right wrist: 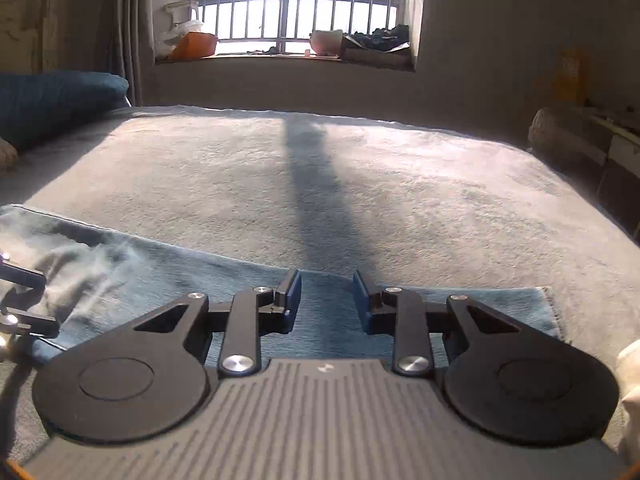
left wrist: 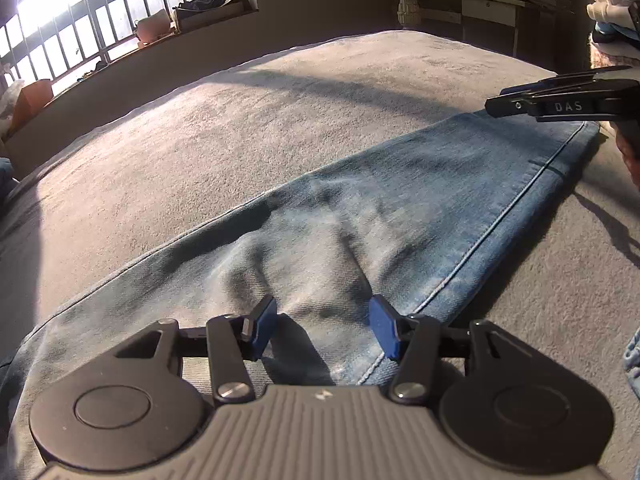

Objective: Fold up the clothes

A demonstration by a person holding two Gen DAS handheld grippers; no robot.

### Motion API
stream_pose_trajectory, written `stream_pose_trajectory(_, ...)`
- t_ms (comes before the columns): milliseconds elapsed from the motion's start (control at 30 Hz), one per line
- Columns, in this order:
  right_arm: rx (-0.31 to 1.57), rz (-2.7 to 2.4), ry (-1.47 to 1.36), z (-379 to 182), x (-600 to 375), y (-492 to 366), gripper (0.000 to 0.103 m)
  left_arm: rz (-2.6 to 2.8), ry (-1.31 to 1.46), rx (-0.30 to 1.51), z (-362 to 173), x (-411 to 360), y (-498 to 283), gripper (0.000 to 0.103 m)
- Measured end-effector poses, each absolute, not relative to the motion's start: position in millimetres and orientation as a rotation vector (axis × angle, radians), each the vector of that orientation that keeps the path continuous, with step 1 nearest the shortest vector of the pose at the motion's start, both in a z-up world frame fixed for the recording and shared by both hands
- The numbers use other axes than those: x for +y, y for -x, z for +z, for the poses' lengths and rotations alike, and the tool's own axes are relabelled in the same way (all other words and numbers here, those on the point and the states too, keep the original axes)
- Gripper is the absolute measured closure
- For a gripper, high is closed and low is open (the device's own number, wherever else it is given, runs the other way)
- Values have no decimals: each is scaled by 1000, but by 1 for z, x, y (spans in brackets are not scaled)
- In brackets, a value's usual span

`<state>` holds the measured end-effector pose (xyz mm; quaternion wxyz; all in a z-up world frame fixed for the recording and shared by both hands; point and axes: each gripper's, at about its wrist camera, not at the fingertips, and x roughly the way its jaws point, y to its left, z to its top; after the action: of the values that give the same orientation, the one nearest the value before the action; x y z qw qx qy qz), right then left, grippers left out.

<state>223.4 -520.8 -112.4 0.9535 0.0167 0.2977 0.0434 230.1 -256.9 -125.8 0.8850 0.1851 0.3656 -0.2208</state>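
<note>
1. Across the bed (left wrist: 280,128), from lower left to upper right of the left wrist view, lie the jeans (left wrist: 360,216), flat on the grey cover, folded lengthwise by the look of it, with some wrinkles near the bottom centre.
2. At bottom centre of that view the left tool (left wrist: 323,326) hangs over the wrinkled part. Its jaws stand apart with denim showing below the gap; the blue pads (left wrist: 264,328) do not pinch the cloth, so it is open and holds nothing.
3. At the upper right edge of the same view the right tool (left wrist: 496,104) reaches in over the far end of the jeans, seen side-on.
4. In the right wrist view, denim runs along the lower frame from the left edge to right of centre, its end edge at centre right.
5. At bottom centre there the right tool's jaws stand narrowly apart, nothing between them: open, empty, just above the cloth.
6. Judged step: the jeans are laid out and the crosswise fold is not yet made.
7. Judged next move: each tool needs to come down onto an end, pinch all layers at the edge, then carry that end over toward the other without dragging the rest.
</note>
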Motion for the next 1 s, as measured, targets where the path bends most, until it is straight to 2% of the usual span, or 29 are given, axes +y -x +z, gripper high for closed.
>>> stream_pose_trajectory(100, 684, 50, -137, -134, -549, -246, 95, -461, -401, 748, -126, -257, -226, 50)
stream_pose_trajectory(133, 684, 1, -151, -140, -564, -249, 103, -464, -401, 744, -126, -256, -225, 50)
stream_pose_trajectory(333, 691, -426, -39, -141, -624, -261, 103, -459, -374, 751, -127, -252, -227, 46)
stream_pose_trajectory(433, 665, -323, -55, -129, -610, -243, 97, -459, -389, 752, -125, -254, -228, 44)
stream_pose_trajectory(533, 709, -150, -109, -127, -595, -224, 100, -458, -394, 757, -125, -254, -230, 42)
stream_pose_trajectory(633, 728, -299, 18, -135, -604, -208, 100, -455, -386, 770, -124, -254, -231, 42)
stream_pose_trajectory(700, 722, -427, 125, -140, -611, -198, 95, -451, -384, 777, -124, -255, -232, 41)
stream_pose_trajectory(733, 706, -449, 154, -139, -611, -192, 99, -449, -383, 780, -124, -255, -233, 41)
stream_pose_trajectory(767, 670, -408, 147, -132, -605, -184, 95, -445, -378, 783, -124, -256, -234, 41)
stream_pose_trajectory(833, 614, -316, 129, -121, -593, -171, 94, -435, -364, 790, -124, -257, -236, 40)
stream_pose_trajectory(933, 628, -120, 89, -121, -577, -165, 94, -419, -356, 801, -123, -258, -237, 39)
stream_pose_trajectory(1000, 696, -164, 48, -134, -591, -169, 94, -411, -356, 809, -122, -259, -238, 38)
